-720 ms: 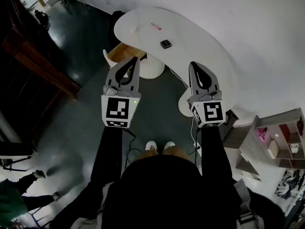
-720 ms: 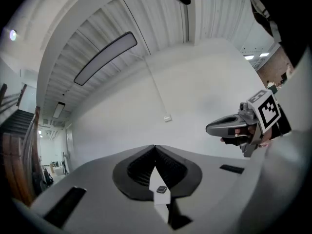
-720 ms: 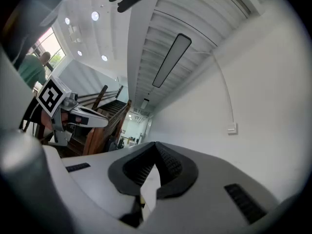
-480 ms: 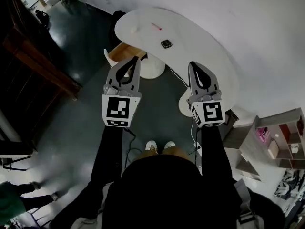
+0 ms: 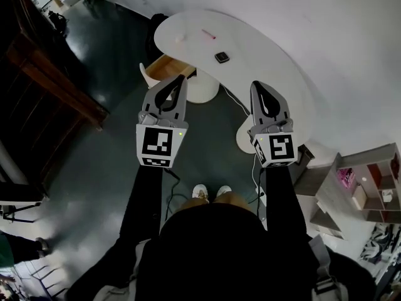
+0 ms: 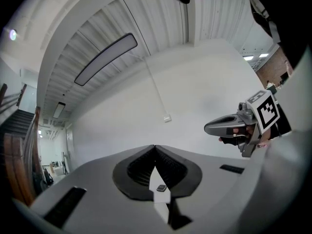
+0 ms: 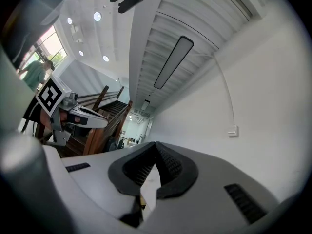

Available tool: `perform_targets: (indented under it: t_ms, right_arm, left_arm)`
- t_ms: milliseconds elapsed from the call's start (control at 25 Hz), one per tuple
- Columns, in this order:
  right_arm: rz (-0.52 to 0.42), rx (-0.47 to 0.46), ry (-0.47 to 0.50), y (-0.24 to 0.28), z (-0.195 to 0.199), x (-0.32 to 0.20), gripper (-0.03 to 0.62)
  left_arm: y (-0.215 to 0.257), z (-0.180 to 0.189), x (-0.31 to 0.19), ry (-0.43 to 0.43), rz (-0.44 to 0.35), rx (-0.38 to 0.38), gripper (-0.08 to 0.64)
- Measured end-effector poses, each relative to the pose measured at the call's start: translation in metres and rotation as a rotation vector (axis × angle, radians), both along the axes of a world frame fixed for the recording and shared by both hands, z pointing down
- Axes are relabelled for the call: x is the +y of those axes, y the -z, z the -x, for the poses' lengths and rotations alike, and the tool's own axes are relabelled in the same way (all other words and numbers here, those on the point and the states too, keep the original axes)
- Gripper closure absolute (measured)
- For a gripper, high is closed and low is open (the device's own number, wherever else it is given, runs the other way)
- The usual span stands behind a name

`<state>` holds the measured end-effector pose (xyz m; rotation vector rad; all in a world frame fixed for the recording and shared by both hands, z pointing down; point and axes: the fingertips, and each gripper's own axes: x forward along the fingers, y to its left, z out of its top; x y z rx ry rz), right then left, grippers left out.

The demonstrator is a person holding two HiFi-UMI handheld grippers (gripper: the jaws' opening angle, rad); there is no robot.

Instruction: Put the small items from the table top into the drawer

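Grippers side by side, left gripper (image 5: 178, 80) and right gripper (image 5: 257, 85) both closed, empty; ahead of their tips, black item (image 5: 220, 57) and pink pen (image 5: 207, 35) on table (image 5: 263, 55); open drawer (image 5: 168, 68) beyond left gripper.

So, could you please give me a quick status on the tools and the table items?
Left tool shut, empty; right tool shut, empty, both short of the table. Dark square item and red stick on top. Drawer open. Nothing blocking.
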<state>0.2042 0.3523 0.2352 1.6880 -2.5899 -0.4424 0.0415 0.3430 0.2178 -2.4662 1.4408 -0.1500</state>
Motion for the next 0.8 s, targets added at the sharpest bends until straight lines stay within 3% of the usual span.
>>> perform_targets:
  t_ms: [440, 800]
  right_arm:
    - [-0.008, -0.007, 0.005, -0.002, 0.011, -0.010, 0.566]
    - [-0.029, -0.004, 0.018, -0.010, 0.013, -0.058, 0.566]
  left_arm:
    - [-0.001, 0.017, -0.005, 0.007, -0.004, -0.009, 0.545]
    - [-0.010, 0.012, -0.052, -0.002, -0.009, -0.024, 0.545]
